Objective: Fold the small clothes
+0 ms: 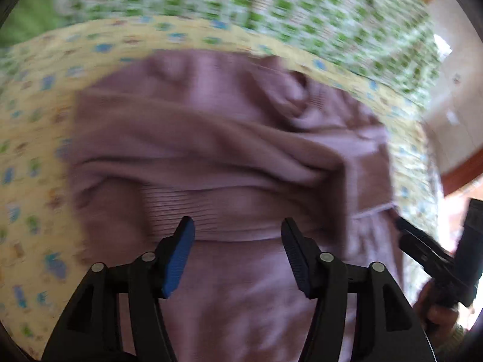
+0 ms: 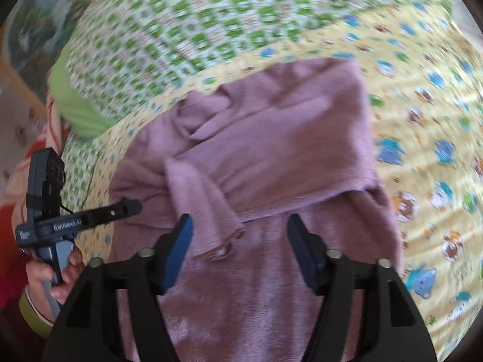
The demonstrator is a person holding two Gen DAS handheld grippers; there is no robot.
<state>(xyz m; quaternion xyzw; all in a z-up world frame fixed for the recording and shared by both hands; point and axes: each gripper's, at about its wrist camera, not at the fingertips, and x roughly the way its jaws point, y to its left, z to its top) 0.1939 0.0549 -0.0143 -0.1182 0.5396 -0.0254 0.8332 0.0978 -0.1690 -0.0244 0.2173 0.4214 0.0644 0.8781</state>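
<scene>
- While both views are blurring, I am seeing the mauve knit garment [image 2: 271, 150] lying partly folded on the yellow animal-print sheet [image 2: 422, 120], which is overlapping a green-checked cover [image 2: 196, 30].
- My left tool [image 1: 237, 235] is hovering over the garment's ribbed band, jaws spread, nothing pinched.
- My right tool [image 2: 238, 232] is standing spread too, a sleeve cuff [image 2: 223, 241] lying between its fingers, unpressed.

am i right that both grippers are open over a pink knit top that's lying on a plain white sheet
Not quite. The left gripper and right gripper are both open over the pink knit top, but the sheet under it is yellow with small animal prints, not plain white. The right wrist view shows this best.
</scene>
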